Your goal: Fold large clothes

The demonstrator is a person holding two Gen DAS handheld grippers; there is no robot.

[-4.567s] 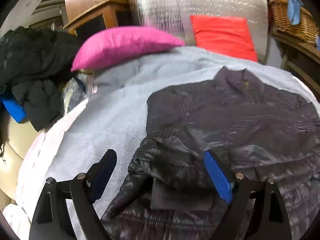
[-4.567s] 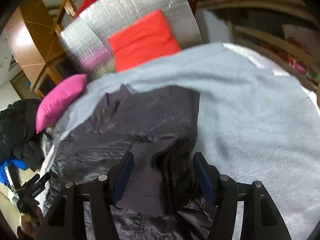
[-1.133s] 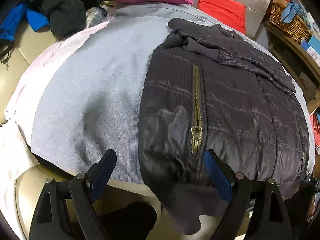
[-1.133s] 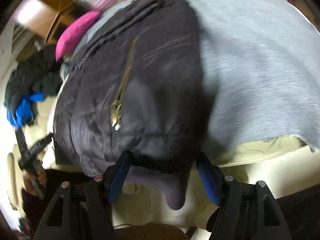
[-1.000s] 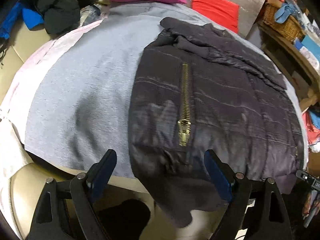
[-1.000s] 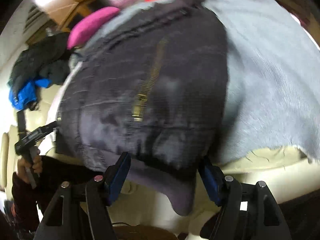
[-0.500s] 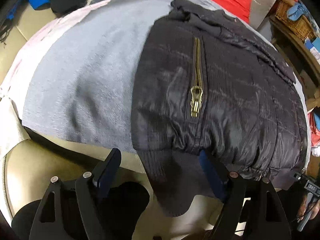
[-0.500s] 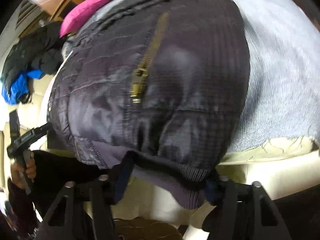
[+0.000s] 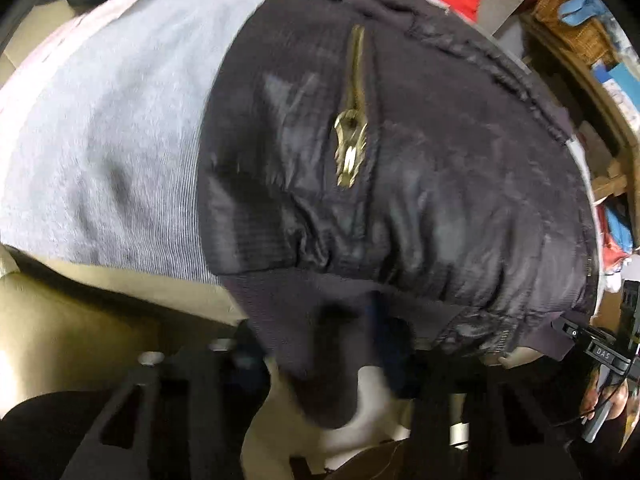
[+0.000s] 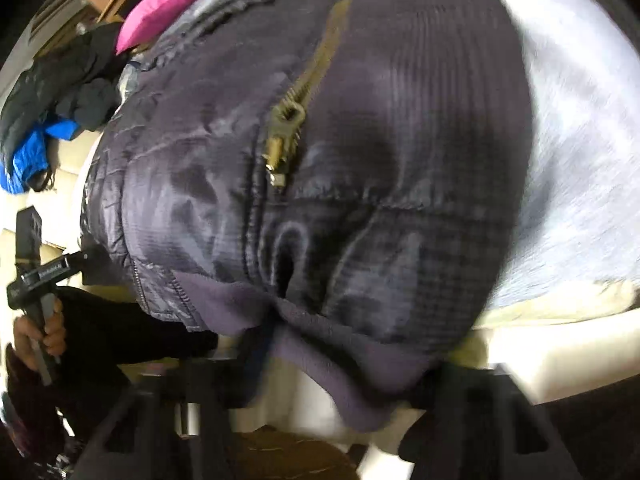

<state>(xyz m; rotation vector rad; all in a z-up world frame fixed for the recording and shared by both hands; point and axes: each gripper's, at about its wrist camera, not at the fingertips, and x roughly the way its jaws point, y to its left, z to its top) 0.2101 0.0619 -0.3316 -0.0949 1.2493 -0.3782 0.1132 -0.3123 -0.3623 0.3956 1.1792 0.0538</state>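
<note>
The grey blanket [image 9: 100, 140] carries the dark jacket [image 9: 420, 160], hem overhanging the near edge. A second ago both my jaws stood wide; now left gripper [image 9: 320, 360] and right gripper [image 10: 340, 364] are closing on the ribbed hem, ready to lift.

right gripper body [image 9: 604, 354], seen from the left wrist: white letters are showing that are reading roughly "DAS"; anything after them is running out of sight.
left gripper body [image 10: 50, 270], seen from the right wrist: a short white marking is showing, but it is staying too small and blurred to read.
dark jacket [image 9: 420, 168]: no label, brand or number is showing on it in either view.
</note>
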